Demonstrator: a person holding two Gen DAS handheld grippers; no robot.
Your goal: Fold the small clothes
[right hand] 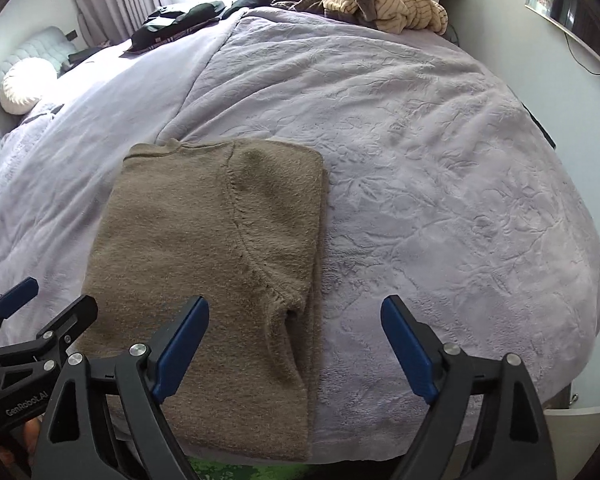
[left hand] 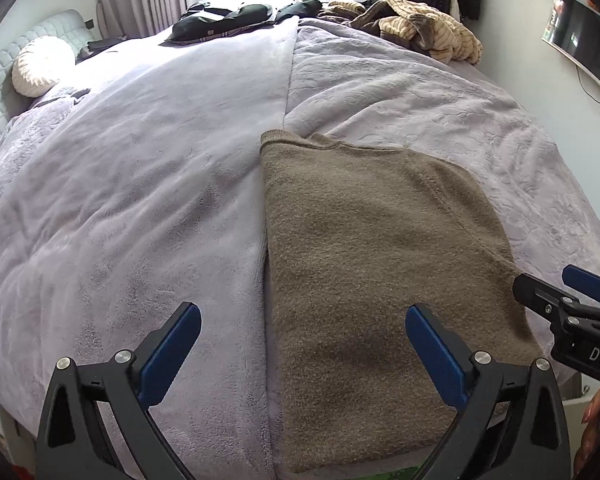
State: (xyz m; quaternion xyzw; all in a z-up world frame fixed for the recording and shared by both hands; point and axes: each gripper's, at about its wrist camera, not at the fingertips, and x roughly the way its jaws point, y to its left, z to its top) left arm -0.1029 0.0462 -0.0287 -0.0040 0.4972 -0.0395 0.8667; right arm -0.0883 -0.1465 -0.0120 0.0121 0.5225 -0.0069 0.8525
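Observation:
A brown knit sweater (left hand: 372,260) lies folded into a long rectangle on the lilac bed cover (left hand: 140,184), near the bed's front edge; it also shows in the right wrist view (right hand: 204,248), with a sleeve seam across it. My left gripper (left hand: 302,344) is open and empty, hovering over the sweater's near left edge. My right gripper (right hand: 296,344) is open and empty, over the sweater's near right edge. Each gripper shows at the side of the other's view: the right one (left hand: 564,292), the left one (right hand: 44,304).
A heap of striped beige and brown clothes (left hand: 420,28) and black garments (left hand: 228,16) lie at the far end of the bed. A round white cushion (left hand: 40,64) sits by the quilted headboard at left. A wall screen (left hand: 584,36) hangs at right.

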